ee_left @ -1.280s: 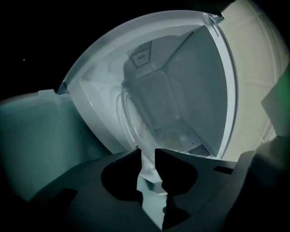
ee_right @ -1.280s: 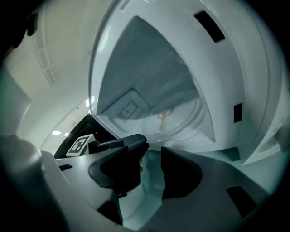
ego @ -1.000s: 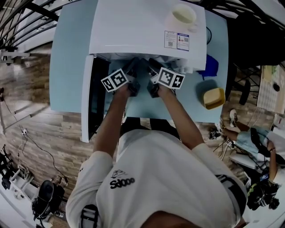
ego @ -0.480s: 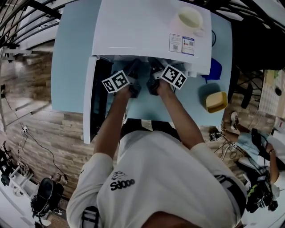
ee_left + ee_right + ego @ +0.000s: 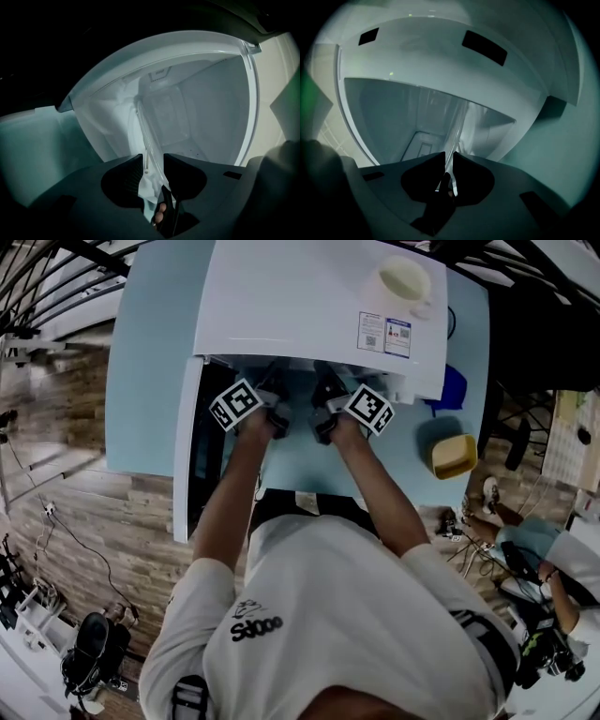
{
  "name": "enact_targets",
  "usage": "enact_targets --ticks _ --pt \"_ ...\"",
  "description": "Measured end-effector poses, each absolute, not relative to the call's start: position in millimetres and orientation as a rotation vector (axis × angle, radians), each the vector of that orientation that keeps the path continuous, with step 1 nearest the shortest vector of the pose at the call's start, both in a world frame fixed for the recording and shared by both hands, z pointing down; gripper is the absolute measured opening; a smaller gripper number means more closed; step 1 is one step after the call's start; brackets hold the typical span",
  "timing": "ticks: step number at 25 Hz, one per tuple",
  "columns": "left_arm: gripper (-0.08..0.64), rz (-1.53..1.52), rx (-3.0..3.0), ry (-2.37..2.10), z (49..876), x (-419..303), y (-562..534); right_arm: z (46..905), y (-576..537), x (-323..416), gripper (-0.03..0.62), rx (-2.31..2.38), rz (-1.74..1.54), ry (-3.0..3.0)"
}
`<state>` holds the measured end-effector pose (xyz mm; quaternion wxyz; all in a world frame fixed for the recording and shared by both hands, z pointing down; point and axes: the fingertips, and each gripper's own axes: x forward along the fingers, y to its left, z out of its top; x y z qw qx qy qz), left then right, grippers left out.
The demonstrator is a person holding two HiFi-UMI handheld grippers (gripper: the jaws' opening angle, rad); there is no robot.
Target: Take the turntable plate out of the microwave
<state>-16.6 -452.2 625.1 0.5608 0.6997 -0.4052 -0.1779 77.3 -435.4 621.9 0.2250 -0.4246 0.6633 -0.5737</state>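
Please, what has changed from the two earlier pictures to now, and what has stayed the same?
Both tools rolled a little at the mouth of the microwave, and the left tool shifted slightly to the left. Its jaws are opening, with the rim of the turntable plate between them; the right tool is closing its jaws on that rim. The microwave, its open door and the mug on top stayed put.

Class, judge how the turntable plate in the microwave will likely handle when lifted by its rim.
The turntable plate looks like clear glass: probably rigid, but fragile against the microwave walls. Its smooth, thin rim likely slips easily.
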Motion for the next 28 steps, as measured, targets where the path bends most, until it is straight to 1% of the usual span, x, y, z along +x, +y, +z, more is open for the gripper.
enact_targets --ticks 8,9,10,15,21,28 --pt "0.140 -0.487 1.590 -0.962 622.1 -14.6 -464.2 621.1 -427.8 78.7 0.046 -1.163 -1.580 1.836" --pt "0.133 -0.480 1.586 -0.968 623.5 -14.9 -463.5 620.8 -427.4 78.0 0.046 -1.163 -1.581 1.837" --pt "0.075 -0.474 1.582 -0.974 625.1 -15.3 -462.4 620.8 -426.8 77.1 0.046 -1.165 -1.583 1.840" --pt "0.067 -0.506 1.552 -0.956 626.4 -17.0 -451.6 619.7 -417.9 75.1 0.046 -1.165 -1.582 1.857" --pt "0.072 -0.534 1.578 -0.930 624.5 -18.9 -430.8 614.5 -396.0 72.5 0.046 -1.119 -1.568 1.854" --pt "0.140 -0.565 1.542 -0.936 630.8 -21.7 -428.9 595.1 -370.0 68.8 0.041 -1.064 -1.521 1.878"
